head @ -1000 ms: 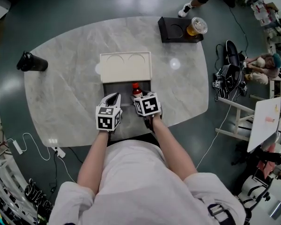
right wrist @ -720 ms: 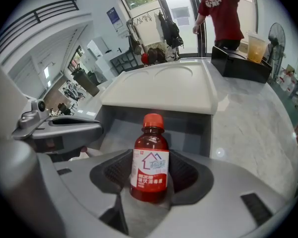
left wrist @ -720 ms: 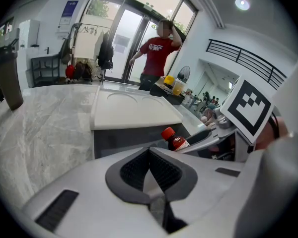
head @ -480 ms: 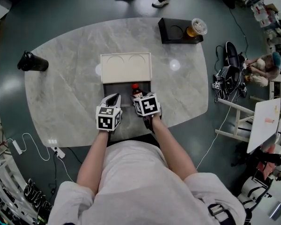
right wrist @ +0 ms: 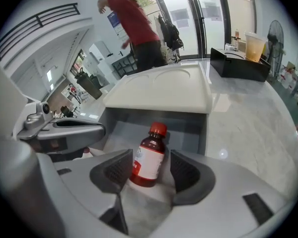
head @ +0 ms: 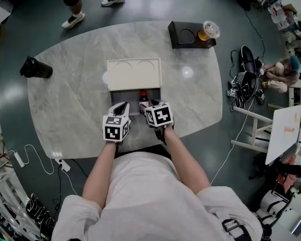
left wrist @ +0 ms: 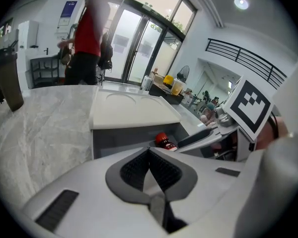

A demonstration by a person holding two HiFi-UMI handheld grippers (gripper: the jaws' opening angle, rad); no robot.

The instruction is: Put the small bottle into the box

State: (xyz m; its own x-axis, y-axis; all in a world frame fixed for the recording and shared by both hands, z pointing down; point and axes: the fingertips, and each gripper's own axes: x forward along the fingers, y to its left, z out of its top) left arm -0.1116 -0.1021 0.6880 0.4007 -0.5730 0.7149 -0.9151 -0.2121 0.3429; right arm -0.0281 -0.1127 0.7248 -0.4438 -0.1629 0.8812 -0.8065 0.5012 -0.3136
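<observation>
Two grippers sit at my near edge of the table (head: pixel 70 104), side by side and just short of the box (head: pixel 123 95). Left gripper (head: pixel 121 106) first: its pads are pressed together with nothing between them, parked in front of the box's left half. Right gripper (head: pixel 147 106) now: jaws spread, and the bottle (right wrist: pixel 148 162) stands between them, red cap up, leaning a little to the right. I see the left pad right against the label, while a strip of grey box floor shows between the bottle and the right pad, so that's no clamp. The bottle's base is down on the floor of the box, in its right half, close to the front. Past it, the grey back wall, then the white lid (head: pixel 134 73) lying open and flat on the table behind. Further out, a black tray (head: pixel 183 35) with a cup (head: pixel 209 30) at the far right, a dark flask (head: pixel 34 68) far left, and a person (head: pixel 75 4) walking beyond the table.
</observation>
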